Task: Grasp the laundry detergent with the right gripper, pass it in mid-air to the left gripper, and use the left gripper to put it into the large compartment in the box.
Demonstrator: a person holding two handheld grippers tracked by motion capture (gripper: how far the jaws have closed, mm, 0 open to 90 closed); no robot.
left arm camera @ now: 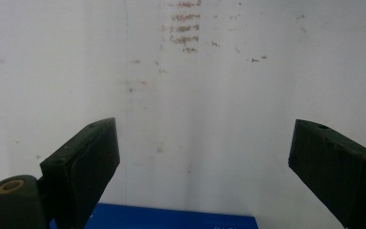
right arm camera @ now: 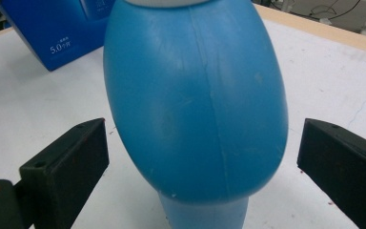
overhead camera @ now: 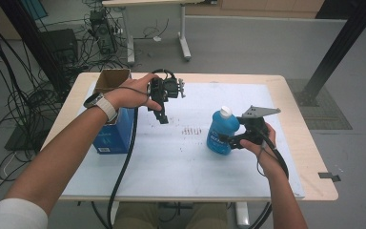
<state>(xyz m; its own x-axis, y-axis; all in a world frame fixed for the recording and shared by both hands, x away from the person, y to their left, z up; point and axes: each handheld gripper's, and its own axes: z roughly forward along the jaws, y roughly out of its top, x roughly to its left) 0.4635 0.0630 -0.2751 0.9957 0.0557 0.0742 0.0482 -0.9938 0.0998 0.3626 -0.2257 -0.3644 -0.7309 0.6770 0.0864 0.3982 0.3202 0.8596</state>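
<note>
Blue bottle (right arm camera: 195, 105) sits between our right gripper's (right arm camera: 198, 162) parted jaws, seemingly untouched. Our left gripper (left arm camera: 202, 157) hangs open above the table (left arm camera: 209, 95).

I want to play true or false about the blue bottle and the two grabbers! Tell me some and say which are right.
1. The blue bottle stands between the right gripper jaws, which are not touching it. True.
2. The left gripper holds the bottle. False: its jaws are open with nothing between them.
3. The bottle has a red cap. False: its cap is white.
4. A blue box sits on the table by the left hand. True.
</note>
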